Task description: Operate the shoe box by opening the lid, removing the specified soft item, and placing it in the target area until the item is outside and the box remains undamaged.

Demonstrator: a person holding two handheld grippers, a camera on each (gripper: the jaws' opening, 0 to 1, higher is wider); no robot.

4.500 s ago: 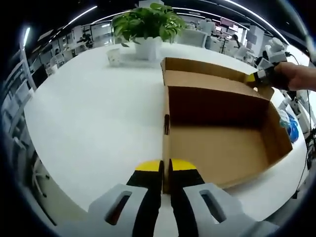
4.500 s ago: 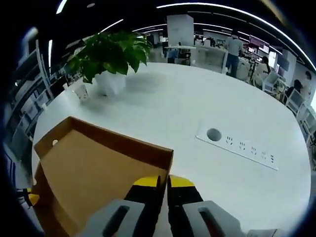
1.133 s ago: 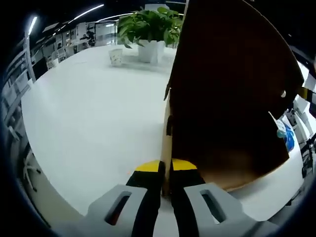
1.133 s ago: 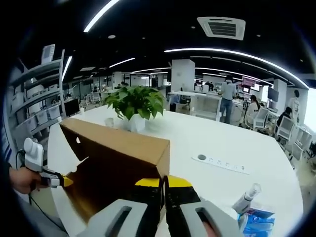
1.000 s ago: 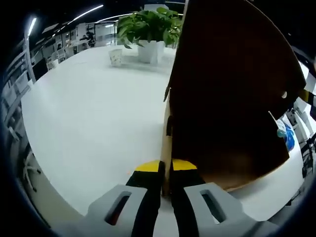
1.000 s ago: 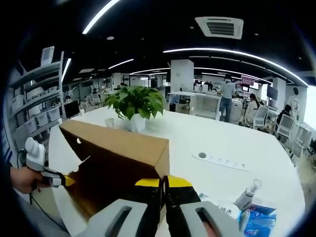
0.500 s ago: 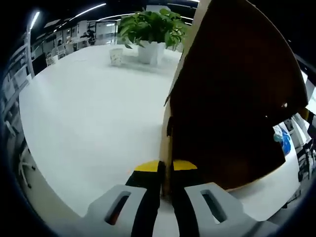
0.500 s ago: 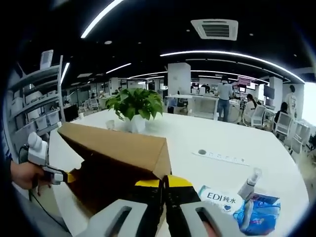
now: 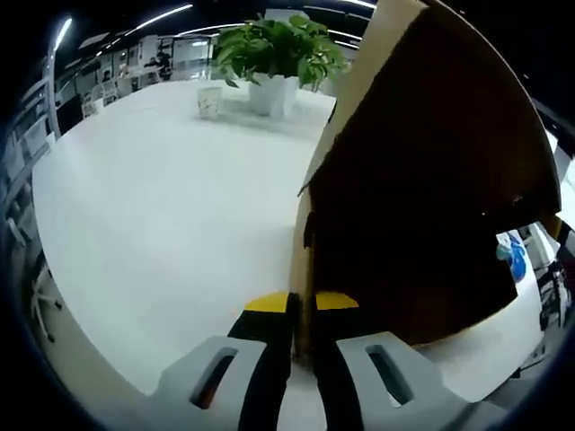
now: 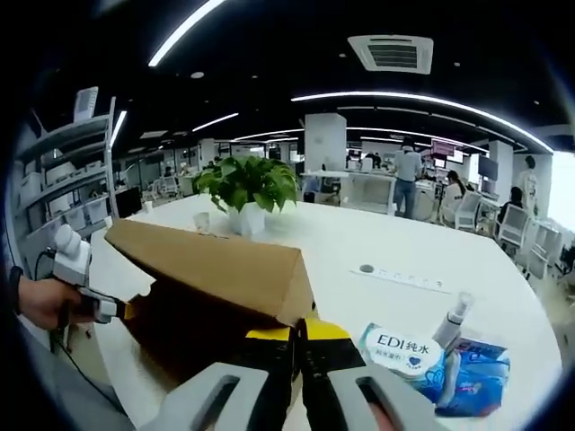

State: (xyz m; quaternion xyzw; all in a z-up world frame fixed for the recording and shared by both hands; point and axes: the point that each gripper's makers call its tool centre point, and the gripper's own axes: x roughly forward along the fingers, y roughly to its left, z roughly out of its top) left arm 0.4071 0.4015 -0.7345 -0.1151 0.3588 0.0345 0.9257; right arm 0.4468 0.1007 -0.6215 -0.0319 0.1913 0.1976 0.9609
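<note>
Both hand-held grippers, left (image 9: 302, 310) and right (image 10: 297, 339), pinch opposite edges of the cardboard shoe box (image 9: 422, 189), tipped up off the white surface (image 9: 162, 206) just ahead of them, likely mid-emptying, so lowering it gently seems next.

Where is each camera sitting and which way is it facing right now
Left gripper view: rides the left hand-held gripper, shut on the box wall edge, facing across the table toward the plant.
Right gripper view: rides the right hand-held gripper, shut on the lid edge, facing over the table at the office; the person's hand shows at left.
Shared: box, plant, table.
</note>
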